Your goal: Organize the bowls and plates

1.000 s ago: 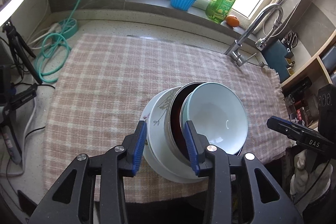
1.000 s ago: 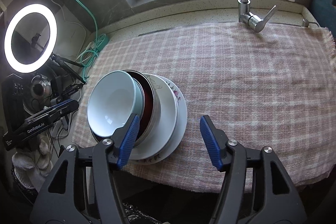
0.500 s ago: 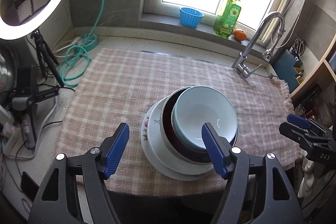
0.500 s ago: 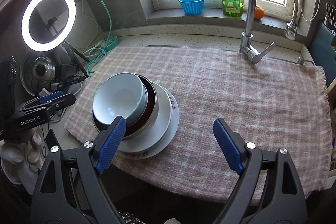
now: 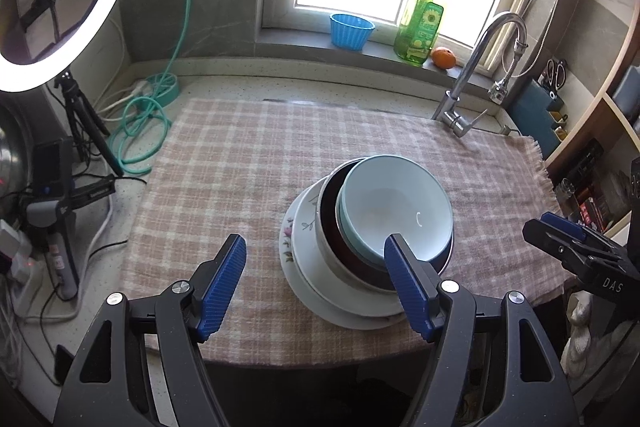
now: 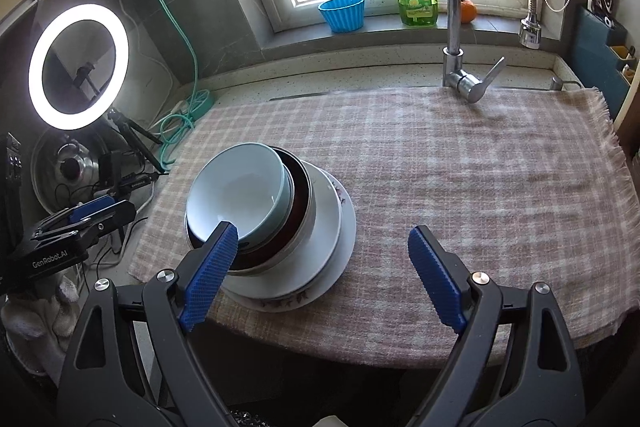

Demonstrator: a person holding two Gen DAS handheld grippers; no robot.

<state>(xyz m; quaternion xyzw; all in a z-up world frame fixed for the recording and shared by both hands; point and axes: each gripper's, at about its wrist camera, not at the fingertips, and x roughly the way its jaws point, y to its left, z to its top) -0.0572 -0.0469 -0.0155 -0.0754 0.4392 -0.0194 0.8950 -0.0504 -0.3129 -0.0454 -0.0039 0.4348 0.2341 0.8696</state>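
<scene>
Now the stack sits near the 6 o'clock edge of the checked cloth (image 5: 248,163) on the surface. A pale blue bowl (image 5: 394,211) rests tilted inside a dark red metal bowl (image 5: 332,223); this one sits in a white plate (image 5: 308,267), and a flowered plate (image 5: 287,239) lies under all. The pale bowl looks empty and glossy. Both grippers are released: the left gripper (image 5: 322,287) has just been opening, with only cloth and the stack's edge between its fingers, and the right gripper (image 6: 326,275) too, beside the stack at 3 o'clock.
</scene>
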